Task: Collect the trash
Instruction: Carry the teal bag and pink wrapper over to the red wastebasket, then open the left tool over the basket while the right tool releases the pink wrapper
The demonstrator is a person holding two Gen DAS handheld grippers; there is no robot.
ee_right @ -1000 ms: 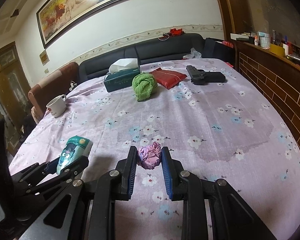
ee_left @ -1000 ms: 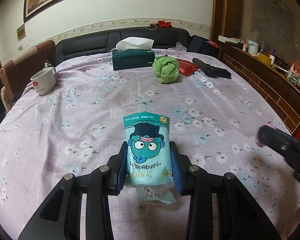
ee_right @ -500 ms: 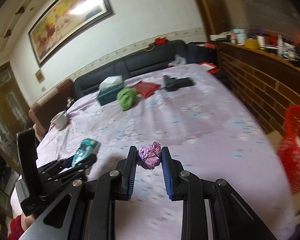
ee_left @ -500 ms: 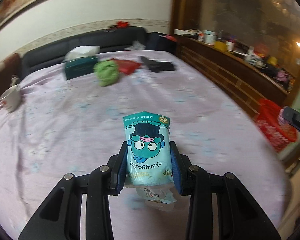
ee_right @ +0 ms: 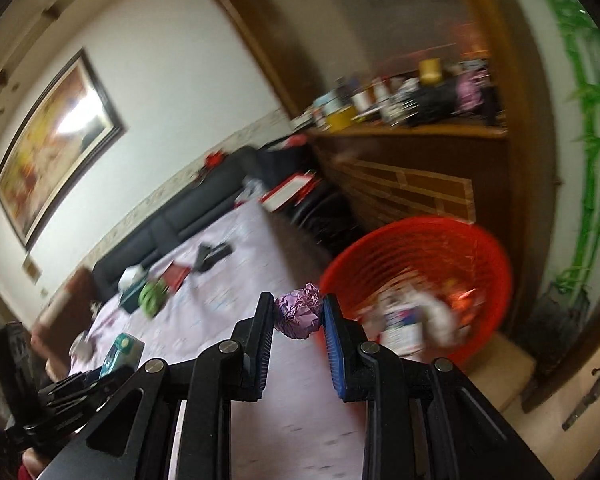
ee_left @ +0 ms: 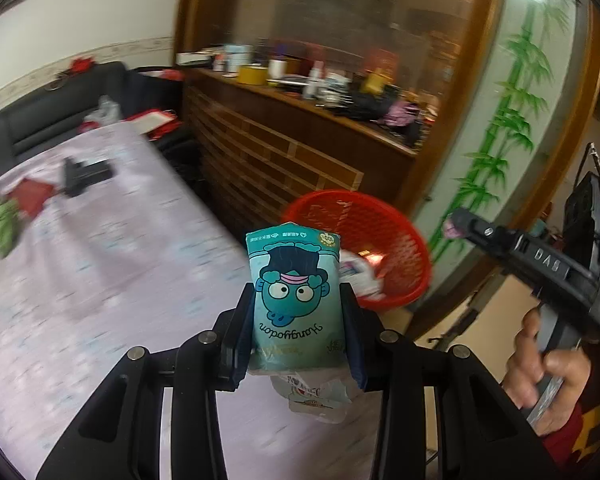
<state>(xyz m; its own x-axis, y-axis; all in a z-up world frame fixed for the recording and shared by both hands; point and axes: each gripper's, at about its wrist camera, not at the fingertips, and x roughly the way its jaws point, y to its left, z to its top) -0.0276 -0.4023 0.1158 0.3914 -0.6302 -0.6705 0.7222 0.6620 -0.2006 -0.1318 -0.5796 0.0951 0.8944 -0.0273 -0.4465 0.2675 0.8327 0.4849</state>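
Your left gripper [ee_left: 296, 300] pinches a teal packet [ee_left: 294, 296] upright between its pads, with a torn wrapper [ee_left: 320, 394] hanging below. Your right gripper [ee_right: 298, 316] is clamped on a crumpled pink wad [ee_right: 299, 316] at its fingertips. Both point toward the red basket [ee_right: 440, 240] standing on the floor just beside the table [ee_left: 80, 280]; it holds some trash. Neither piece is over the basket's rim.

A big table [ee_left: 80, 280] with a purple flowery cloth fills the room. Behind it is a black sofa [ee_right: 172, 224]. Above the sofa hangs a painting [ee_right: 56, 140]. Right of the table stands a brown wooden shelf [ee_left: 300, 136].
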